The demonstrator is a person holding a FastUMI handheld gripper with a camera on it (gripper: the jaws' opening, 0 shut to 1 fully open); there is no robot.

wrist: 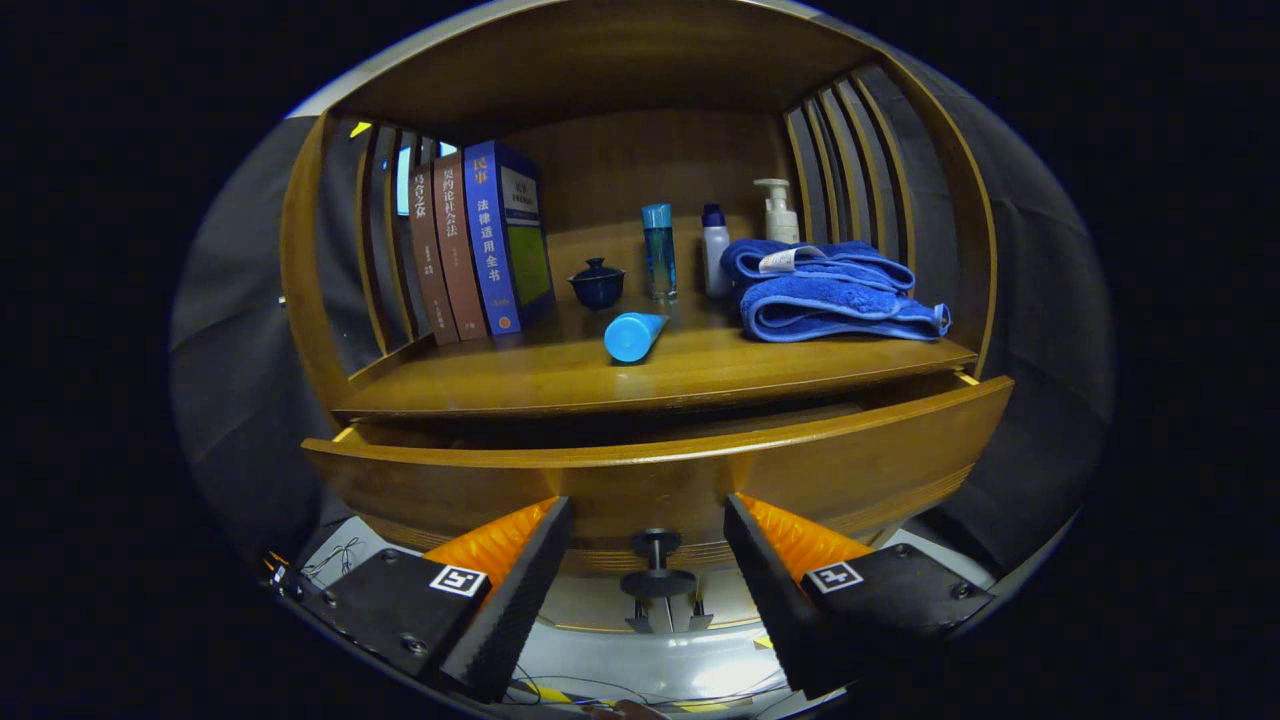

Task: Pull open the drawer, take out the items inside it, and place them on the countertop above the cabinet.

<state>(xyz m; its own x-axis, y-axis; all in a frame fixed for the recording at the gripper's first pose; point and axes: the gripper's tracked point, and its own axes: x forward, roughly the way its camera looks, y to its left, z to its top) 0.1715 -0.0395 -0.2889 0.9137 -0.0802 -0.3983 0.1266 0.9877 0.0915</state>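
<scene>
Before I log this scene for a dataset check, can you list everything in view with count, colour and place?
Upright hardcover books: three, two brown and one blue, countertop's left end.
Lidded ceramic cup: one, dark blue, beside the books.
Plastic tube: one, light blue, lying near the countertop's front.
Clear bottle: one, blue-capped, behind the tube.
Small white bottle: one, blue cap, beside the towel.
Pump bottle: one, white, behind the towel.
Folded towel: one, blue, countertop's right end.
Wooden drawer: one, brown, slightly open.
Metal knob: one, dark, between the fingers.
Gripper: one, black and orange, open.
</scene>
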